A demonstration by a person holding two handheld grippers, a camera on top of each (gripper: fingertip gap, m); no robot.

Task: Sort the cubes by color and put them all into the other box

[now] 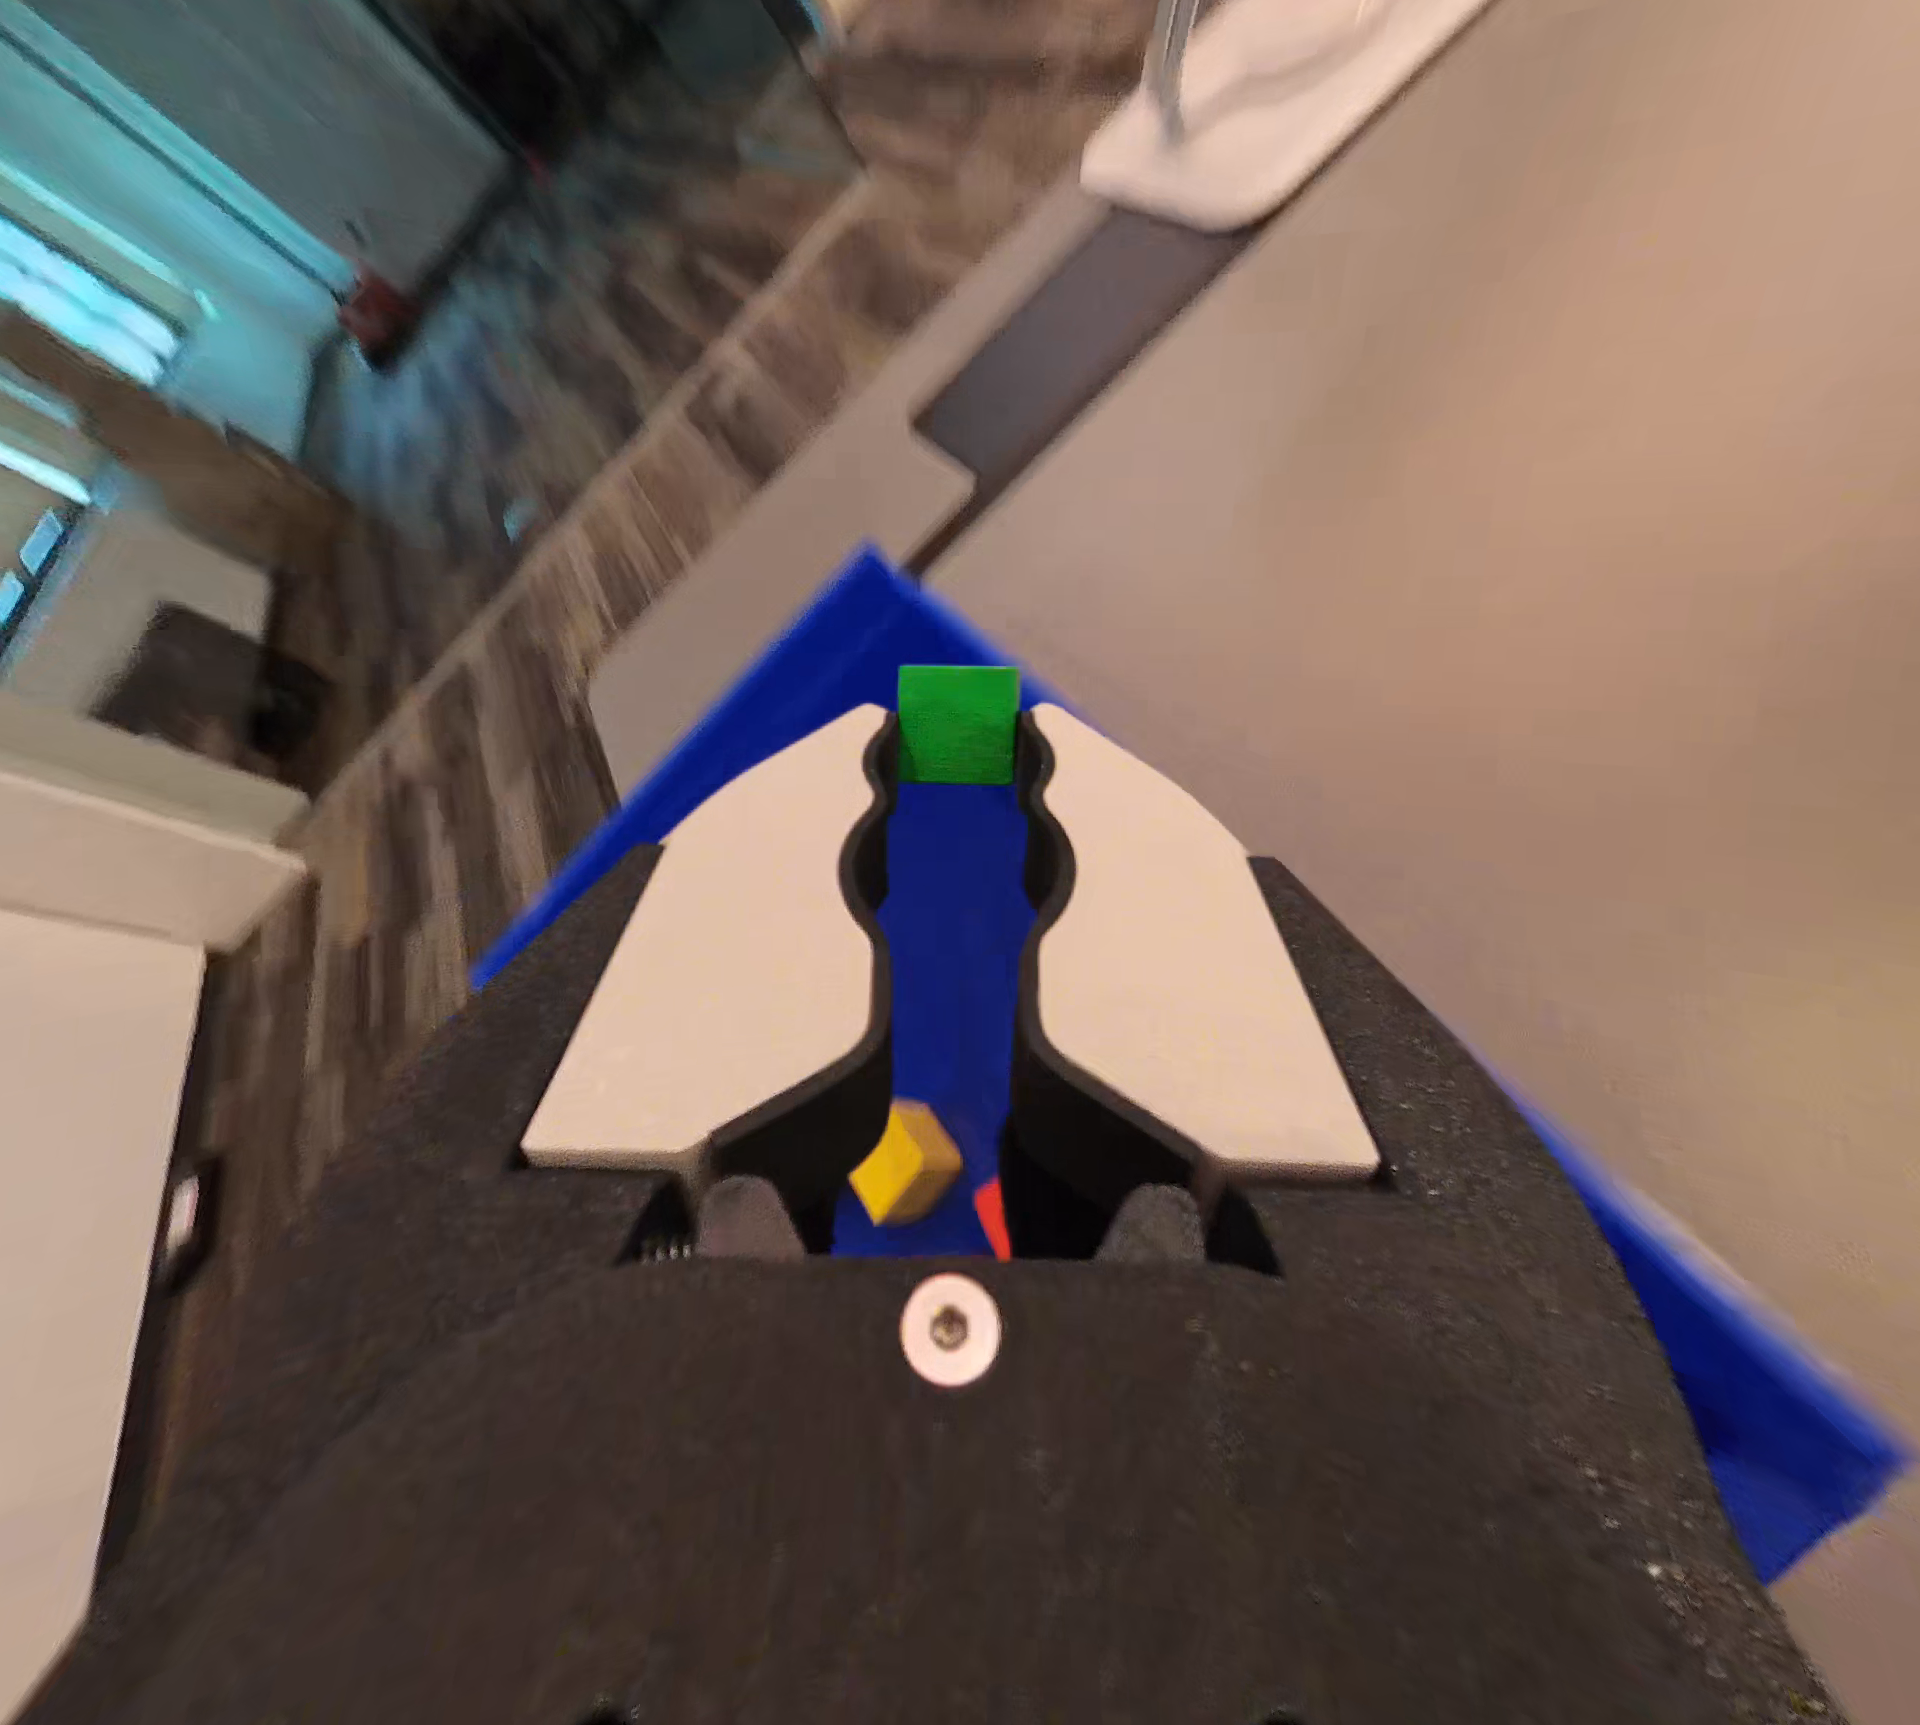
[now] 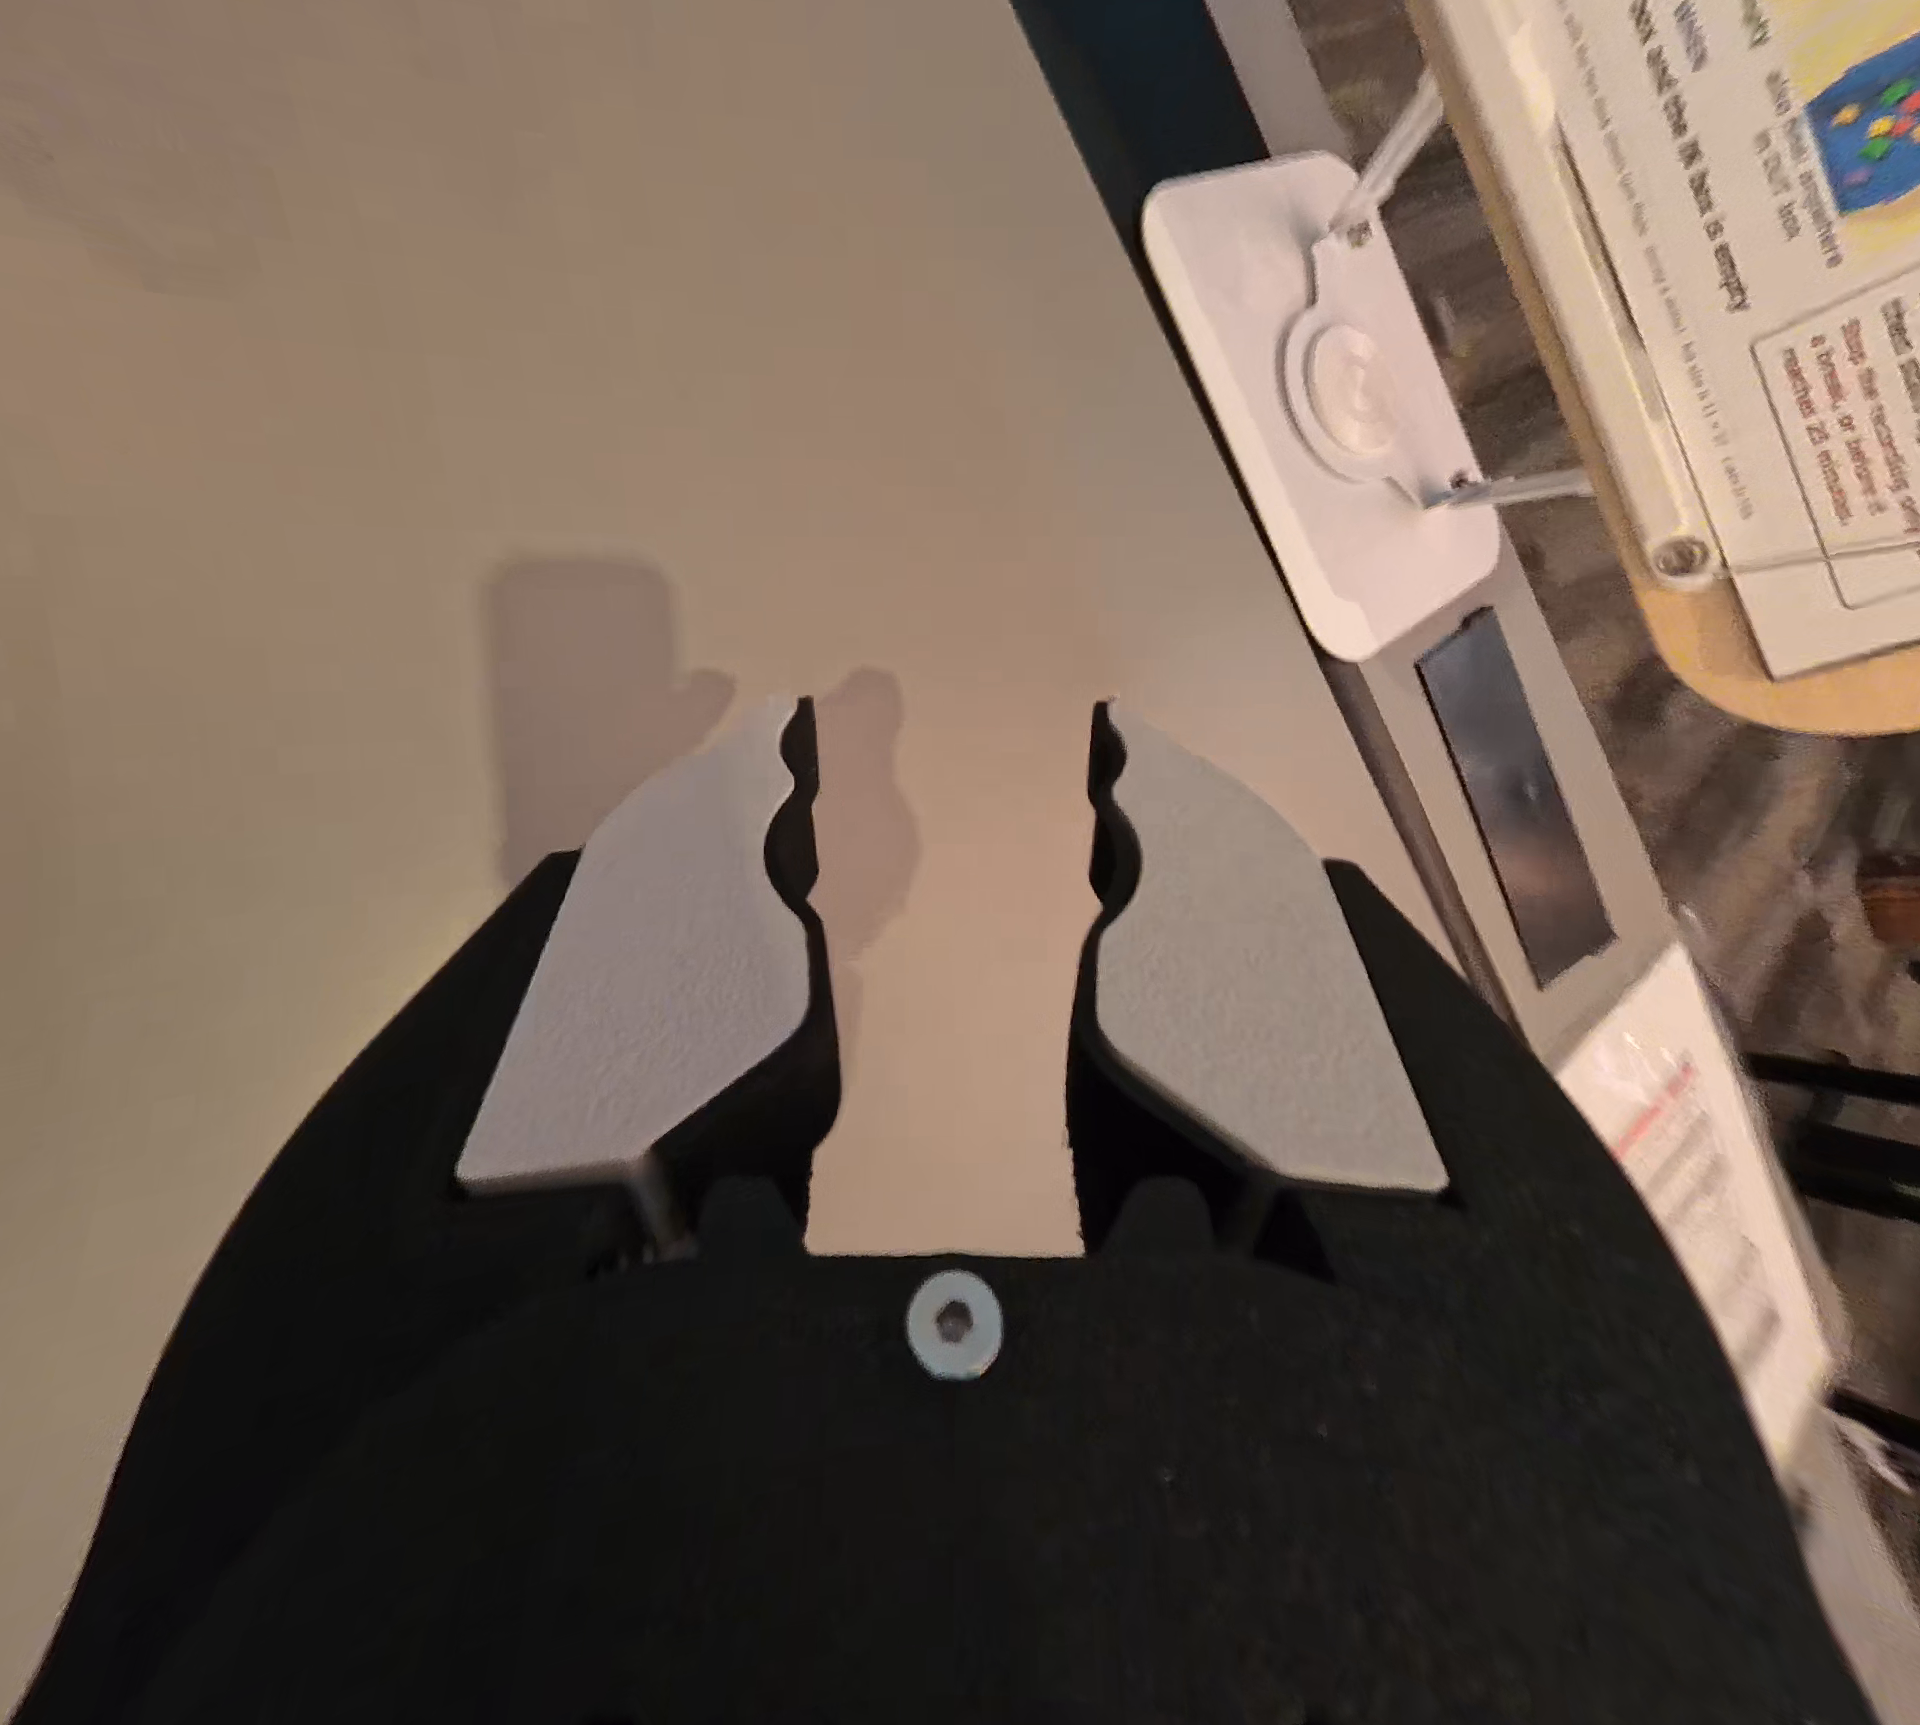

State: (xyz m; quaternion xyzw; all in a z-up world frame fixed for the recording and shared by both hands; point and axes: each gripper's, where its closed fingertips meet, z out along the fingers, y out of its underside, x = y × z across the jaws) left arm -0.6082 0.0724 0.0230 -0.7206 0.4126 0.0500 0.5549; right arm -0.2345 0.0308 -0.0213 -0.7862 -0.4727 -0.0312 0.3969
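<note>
In the left wrist view my left gripper (image 1: pixel 956 725) is shut on a green cube (image 1: pixel 956 725), pinched at the fingertips above a blue box (image 1: pixel 1766 1426). Down between the fingers a yellow cube (image 1: pixel 906 1176) lies on the blue floor of the box, with a sliver of a red cube (image 1: pixel 992 1213) beside it. The rest of the box is hidden under the gripper body. In the right wrist view my right gripper (image 2: pixel 954 719) is open and empty over the bare beige table (image 2: pixel 520 221). No cube or box shows in that view.
The table edge (image 2: pixel 1195 169) runs along the right of the right wrist view, with a white stand base (image 2: pixel 1320 408) on it holding a wooden board with instruction sheets (image 2: pixel 1683 241). That base also shows in the left wrist view (image 1: pixel 1247 117). Floor lies beyond the edge.
</note>
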